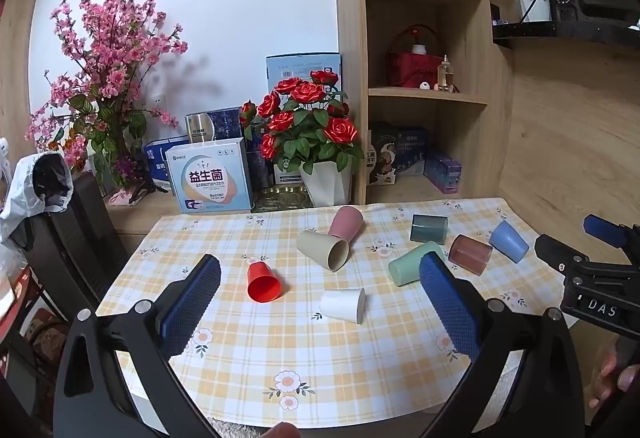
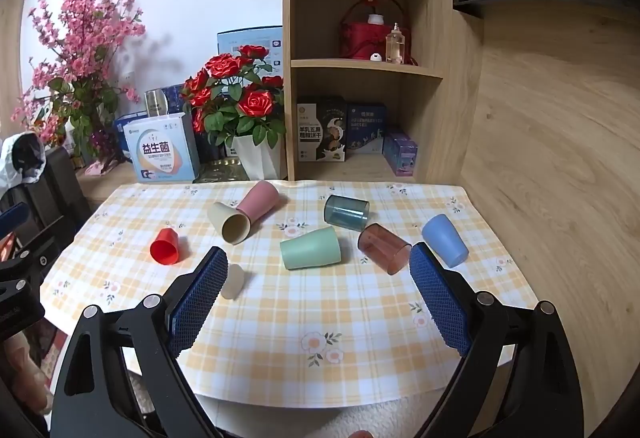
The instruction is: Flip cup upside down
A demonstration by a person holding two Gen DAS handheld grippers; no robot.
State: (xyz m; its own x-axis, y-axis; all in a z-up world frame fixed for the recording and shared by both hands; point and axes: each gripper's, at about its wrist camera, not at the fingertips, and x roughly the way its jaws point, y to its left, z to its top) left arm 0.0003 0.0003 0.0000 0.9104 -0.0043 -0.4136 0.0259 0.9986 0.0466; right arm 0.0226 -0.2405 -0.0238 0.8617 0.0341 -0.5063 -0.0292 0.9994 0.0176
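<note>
Several cups lie on their sides on the checked tablecloth: a red cup, a white cup, a beige cup, a pink cup, a mint green cup, a dark teal clear cup, a brown clear cup and a blue cup. My left gripper is open and empty, above the near part of the table, with the white cup between its fingers' lines. My right gripper is open and empty, facing the mint green cup and brown cup.
A pot of red roses, boxes and pink blossom branches stand behind the table. A wooden shelf unit is at the back right, a wooden wall on the right. A dark chair is at the table's left.
</note>
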